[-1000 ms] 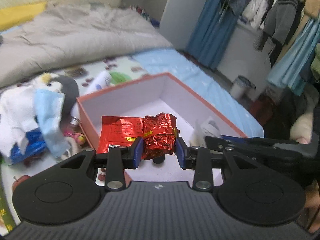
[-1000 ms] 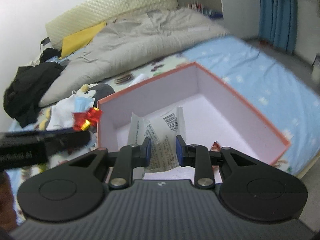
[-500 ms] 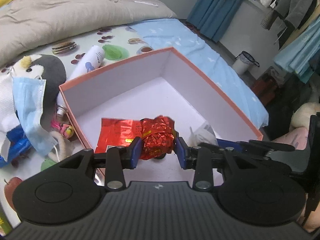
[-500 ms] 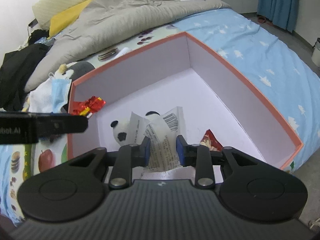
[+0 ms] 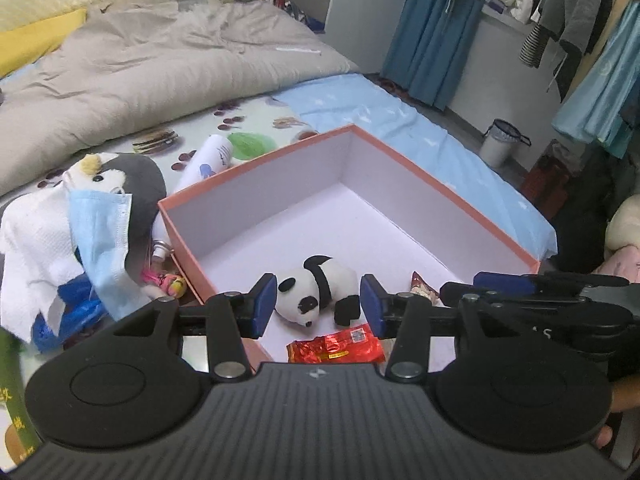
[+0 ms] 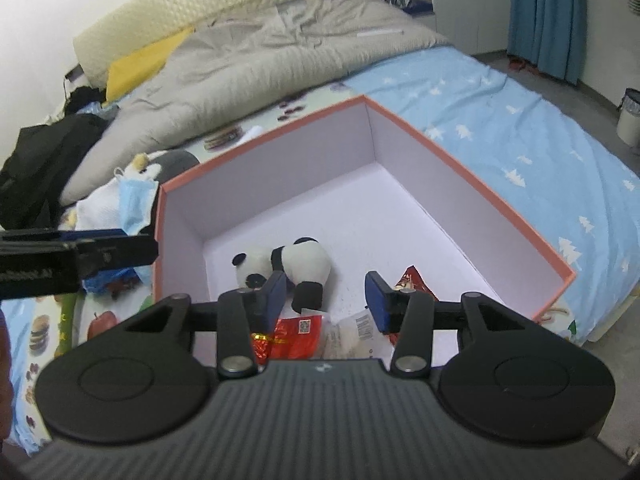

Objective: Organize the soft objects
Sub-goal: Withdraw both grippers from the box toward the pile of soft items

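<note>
Both hand-held grippers released over the box

The left hand-held gripper (image 5: 319, 306) and right hand-held gripper (image 6: 325, 302) hang above the near end of the box (image 5: 460, 196) on the bed (image 6: 520, 120), jaws opening, gripping nothing. In the box's near corner lie a panda (image 5: 320, 292), a red wrapper (image 5: 336, 346) and a white packet (image 6: 352, 334). Left of the box lie a penguin (image 5: 136, 184) and mask (image 5: 102, 224).

The bed (image 5: 400, 108) carries everything — a pale blue sheet on one side, a fruit-print sheet on the other. On it lie a rumpled grey duvet (image 5: 160, 52), an open orange box (image 5: 460, 196), a grey penguin plush (image 5: 140, 184) under a blue face mask (image 5: 102, 224), a white towel (image 5: 32, 240) and a white tube (image 5: 208, 156) — all beside the box.
</note>
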Tool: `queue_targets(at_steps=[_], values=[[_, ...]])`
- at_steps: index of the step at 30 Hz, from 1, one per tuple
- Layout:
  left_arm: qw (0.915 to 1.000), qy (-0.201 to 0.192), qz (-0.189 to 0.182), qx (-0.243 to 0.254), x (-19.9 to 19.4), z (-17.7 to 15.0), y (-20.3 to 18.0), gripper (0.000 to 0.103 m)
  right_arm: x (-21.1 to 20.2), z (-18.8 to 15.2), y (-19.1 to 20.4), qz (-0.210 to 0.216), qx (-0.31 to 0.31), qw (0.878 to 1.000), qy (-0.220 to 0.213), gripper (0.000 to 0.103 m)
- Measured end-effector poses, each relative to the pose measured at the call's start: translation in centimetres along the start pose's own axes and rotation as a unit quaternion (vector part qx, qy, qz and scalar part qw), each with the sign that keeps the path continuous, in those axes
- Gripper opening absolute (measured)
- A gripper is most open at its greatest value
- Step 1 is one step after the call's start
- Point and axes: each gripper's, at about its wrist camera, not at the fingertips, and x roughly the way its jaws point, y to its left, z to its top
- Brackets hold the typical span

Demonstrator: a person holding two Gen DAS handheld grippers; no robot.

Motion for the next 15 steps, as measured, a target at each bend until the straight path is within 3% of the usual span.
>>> queue_targets(at_steps=[15], values=[[0.9973, -0.07, 0.012, 0.014, -4.8, -4.0, -1.0, 0.052, -4.3, -2.8, 2.4, 0.016, -0.036, 0.997, -0.063, 0.047]])
